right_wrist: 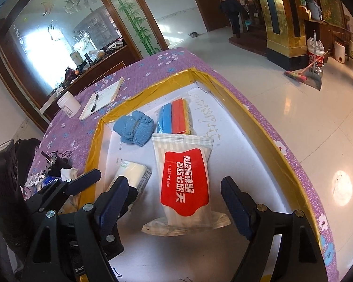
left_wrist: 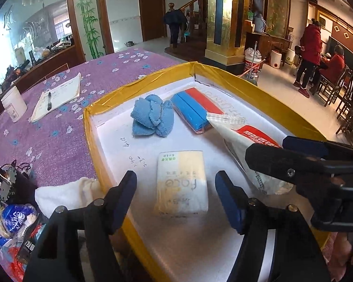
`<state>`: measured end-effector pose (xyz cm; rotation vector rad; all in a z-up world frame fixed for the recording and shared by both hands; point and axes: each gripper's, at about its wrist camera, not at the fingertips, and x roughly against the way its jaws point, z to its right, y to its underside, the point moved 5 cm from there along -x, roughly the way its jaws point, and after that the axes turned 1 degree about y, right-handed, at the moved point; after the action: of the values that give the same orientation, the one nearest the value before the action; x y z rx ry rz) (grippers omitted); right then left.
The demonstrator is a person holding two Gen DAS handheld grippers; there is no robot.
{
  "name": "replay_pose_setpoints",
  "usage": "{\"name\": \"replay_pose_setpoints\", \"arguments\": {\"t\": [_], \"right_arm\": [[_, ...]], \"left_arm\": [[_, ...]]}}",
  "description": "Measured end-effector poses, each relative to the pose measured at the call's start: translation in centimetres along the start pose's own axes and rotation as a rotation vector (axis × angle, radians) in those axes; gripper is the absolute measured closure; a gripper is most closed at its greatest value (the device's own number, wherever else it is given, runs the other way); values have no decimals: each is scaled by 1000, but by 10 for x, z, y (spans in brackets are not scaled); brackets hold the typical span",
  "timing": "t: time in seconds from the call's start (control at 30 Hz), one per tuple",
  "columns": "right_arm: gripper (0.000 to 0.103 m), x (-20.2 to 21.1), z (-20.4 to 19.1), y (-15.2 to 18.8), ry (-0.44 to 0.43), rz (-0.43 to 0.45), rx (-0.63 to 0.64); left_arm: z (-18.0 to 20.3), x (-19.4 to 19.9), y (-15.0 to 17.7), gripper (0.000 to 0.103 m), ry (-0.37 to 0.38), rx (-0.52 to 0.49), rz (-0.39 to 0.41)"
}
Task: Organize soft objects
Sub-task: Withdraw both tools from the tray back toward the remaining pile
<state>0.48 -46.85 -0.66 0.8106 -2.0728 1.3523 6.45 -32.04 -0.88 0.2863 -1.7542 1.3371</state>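
Hovering over the yellow-rimmed tray (left_wrist: 266, 87), both grippers stood apart, gripping nothing: left gripper (left_wrist: 176, 185) straddled the tissue pack (left_wrist: 182, 183), right gripper (right_wrist: 174, 193) the wet-wipe pack (right_wrist: 184, 181). Blue cloth (left_wrist: 151, 118) and sponge pack (left_wrist: 193, 111) lay far, probably already sorted.

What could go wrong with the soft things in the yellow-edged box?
1. The white tissue pack lies between the open fingers of the left hand-held gripper; closing too hard might squash it.
2. The red-and-white wet wipe packet looks slippery and could slide out of the open right hand-held gripper.
3. The two grippers sit close together and might bump.
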Motion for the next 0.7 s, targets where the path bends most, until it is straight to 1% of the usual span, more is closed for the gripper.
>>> {"name": "replay_pose_setpoints", "arguments": {"t": [0.2, 0.5, 0.7], "right_arm": [[19, 7, -2, 1, 5, 4, -1], [19, 16, -7, 6, 19, 8, -1], [19, 18, -14, 9, 17, 5, 12]], "left_arm": [[3, 6, 0, 35, -28, -24, 29], [9, 16, -1, 35, -40, -40, 61], [14, 25, -2, 34, -57, -60, 96]]}}
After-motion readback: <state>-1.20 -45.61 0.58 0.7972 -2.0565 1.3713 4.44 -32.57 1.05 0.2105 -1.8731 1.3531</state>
